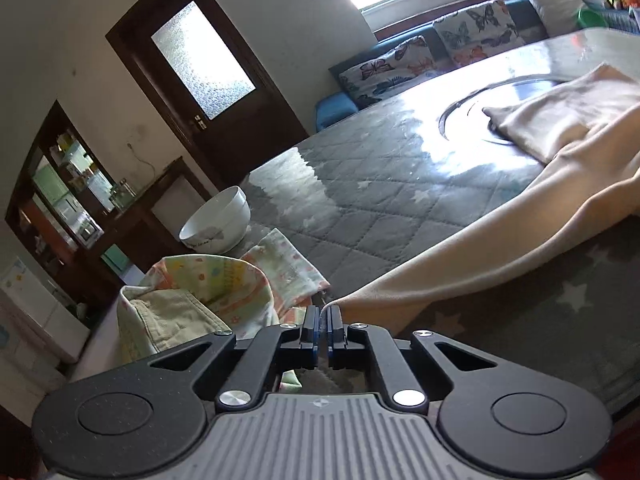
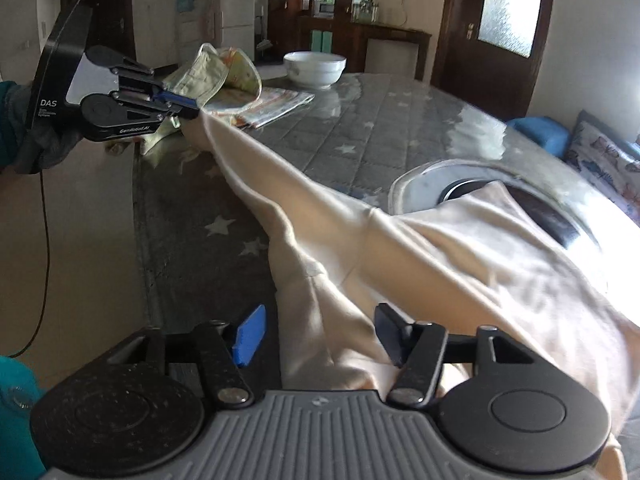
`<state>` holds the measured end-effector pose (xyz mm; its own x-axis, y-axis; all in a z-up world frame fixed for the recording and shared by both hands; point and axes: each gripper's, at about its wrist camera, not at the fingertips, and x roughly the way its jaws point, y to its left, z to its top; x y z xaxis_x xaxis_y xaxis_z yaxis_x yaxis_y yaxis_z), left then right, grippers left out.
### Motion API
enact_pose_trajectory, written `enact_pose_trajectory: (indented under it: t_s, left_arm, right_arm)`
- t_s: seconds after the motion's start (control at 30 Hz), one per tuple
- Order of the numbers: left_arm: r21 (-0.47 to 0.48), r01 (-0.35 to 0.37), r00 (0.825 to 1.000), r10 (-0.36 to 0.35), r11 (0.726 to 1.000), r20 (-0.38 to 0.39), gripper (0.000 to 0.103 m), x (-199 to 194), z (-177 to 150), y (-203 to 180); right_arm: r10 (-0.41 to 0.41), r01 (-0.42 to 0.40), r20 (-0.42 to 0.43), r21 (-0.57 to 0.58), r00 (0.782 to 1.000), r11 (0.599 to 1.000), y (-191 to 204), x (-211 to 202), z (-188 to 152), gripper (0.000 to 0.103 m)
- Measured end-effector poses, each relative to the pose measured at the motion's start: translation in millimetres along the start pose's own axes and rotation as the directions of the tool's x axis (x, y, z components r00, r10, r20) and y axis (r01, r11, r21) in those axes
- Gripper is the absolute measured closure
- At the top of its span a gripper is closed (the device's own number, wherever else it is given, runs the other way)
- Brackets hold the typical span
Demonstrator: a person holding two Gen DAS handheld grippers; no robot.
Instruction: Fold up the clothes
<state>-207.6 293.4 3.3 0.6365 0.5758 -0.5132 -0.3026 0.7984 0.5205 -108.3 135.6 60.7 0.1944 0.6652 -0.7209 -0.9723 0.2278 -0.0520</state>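
Observation:
A cream garment [image 2: 460,248] lies stretched across the grey quilted table [image 2: 384,120]. My left gripper [image 1: 324,312] is shut on one end of the cream garment [image 1: 480,240], pulling it taut; it also shows in the right wrist view [image 2: 188,110]. My right gripper [image 2: 320,332] is open, its jaws wide apart around the near bunched part of the garment, which lies between the fingers [image 2: 250,334].
A pile of patterned clothes [image 1: 208,292] and a white bowl [image 1: 216,220] sit at the table's far end. A round inset [image 2: 460,184] is in the table top, partly under the garment. A sofa with butterfly cushions [image 1: 432,52] stands beyond.

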Motion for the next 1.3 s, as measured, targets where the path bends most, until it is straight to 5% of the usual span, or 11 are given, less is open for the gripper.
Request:
enact_pose_trajectory:
  t_s: [0.13, 0.27, 0.37, 0.43, 0.5, 0.67, 0.8, 1.07, 1.2, 1.3]
  left_arm:
    - [0.002, -0.057, 0.997, 0.057, 0.998, 0.055, 0.099, -2, 8, 3]
    - [-0.014, -0.093, 0.988, 0.094, 0.996, 0.122, 0.098, -10, 14, 12]
    - [0.01, -0.094, 0.992, 0.093, 0.995, 0.08, 0.095, -3, 4, 11]
    - [0.033, -0.103, 0.994, 0.102, 0.994, 0.027, 0.094, 4, -6, 10]
    - [0.056, -0.11, 0.993, 0.111, 0.992, -0.025, 0.093, 11, -15, 8]
    - [-0.13, -0.075, 0.991, 0.059, 0.989, -0.121, 0.092, 18, -14, 33]
    - [-0.212, 0.012, 0.996, -0.03, 0.977, -0.079, 0.072, 20, 1, 33]
    - [-0.218, 0.087, 0.983, -0.12, 0.972, -0.142, 0.073, 56, 5, 17]
    - [-0.182, 0.131, 0.981, -0.154, 0.974, -0.117, 0.092, 57, 4, 13]
    - [-0.118, 0.113, 0.987, -0.125, 0.987, -0.103, 0.095, 59, 5, 6]
  right_arm:
    - [0.019, -0.019, 0.001, -0.025, 1.0, 0.999, 8, 5, 0, 0.093]
    - [0.092, -0.091, 0.007, -0.048, 0.996, 0.995, 14, -10, 1, 0.096]
    - [0.15, -0.152, -0.024, -0.07, 0.988, 0.986, 22, -11, -4, 0.094]
    - [0.189, -0.191, -0.035, -0.074, 0.981, 0.979, 27, -9, -8, 0.073]
    - [0.214, -0.216, -0.032, -0.079, 0.976, 0.973, 30, -11, -10, 0.064]
    - [0.261, -0.26, 0.007, -0.068, 0.965, 0.963, 27, -27, -6, 0.06]
    - [0.21, -0.209, 0.057, -0.025, 0.976, 0.978, 16, -45, -4, 0.057]
    - [0.077, -0.077, 0.006, 0.04, 0.997, 0.996, -8, -64, -26, 0.056]
    - [0.084, -0.084, 0.007, 0.036, 0.996, 0.996, -12, -64, -27, 0.055]
    - [0.11, -0.111, 0.024, 0.014, 0.994, 0.994, -9, -57, -22, 0.052]
